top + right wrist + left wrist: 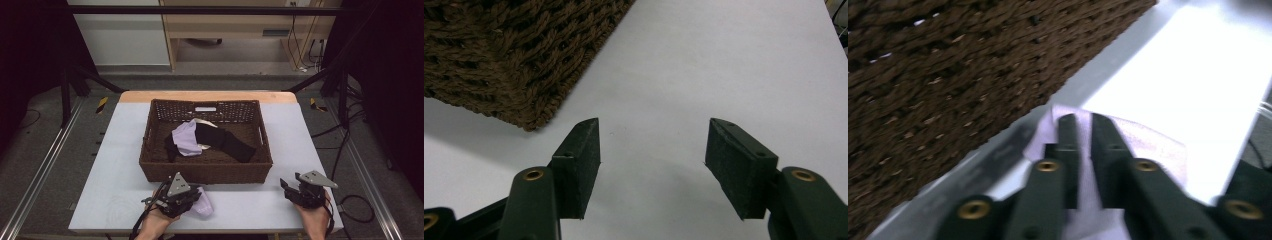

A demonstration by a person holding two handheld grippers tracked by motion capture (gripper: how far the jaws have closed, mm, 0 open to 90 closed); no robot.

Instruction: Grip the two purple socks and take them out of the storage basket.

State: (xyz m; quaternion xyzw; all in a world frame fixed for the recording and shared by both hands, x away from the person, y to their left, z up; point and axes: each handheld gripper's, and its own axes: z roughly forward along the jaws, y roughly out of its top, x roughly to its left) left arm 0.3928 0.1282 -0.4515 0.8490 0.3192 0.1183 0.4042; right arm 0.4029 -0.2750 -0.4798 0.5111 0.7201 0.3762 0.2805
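A lavender cloth point(205, 206) lies on the white table just in front of the woven basket's point(205, 171) front wall. My left gripper point(194, 200) is low over it. In the left gripper view the jaws point(1083, 122) stand a narrow gap apart, with the lavender cloth point(1158, 150) spread under and between them and the basket wall point(948, 75) close ahead. Inside the basket lie another lavender cloth point(185, 137) and a black garment point(231, 143). My right gripper point(286, 186) rests at the front right of the table, open point(651, 145) with nothing between its pads.
The brown basket's corner point(509, 50) is to the left of the right gripper. White tabletop point(300, 130) runs along both sides of the basket. The table's front edge is close under both hands. A white label point(205, 108) hangs on the basket's back wall.
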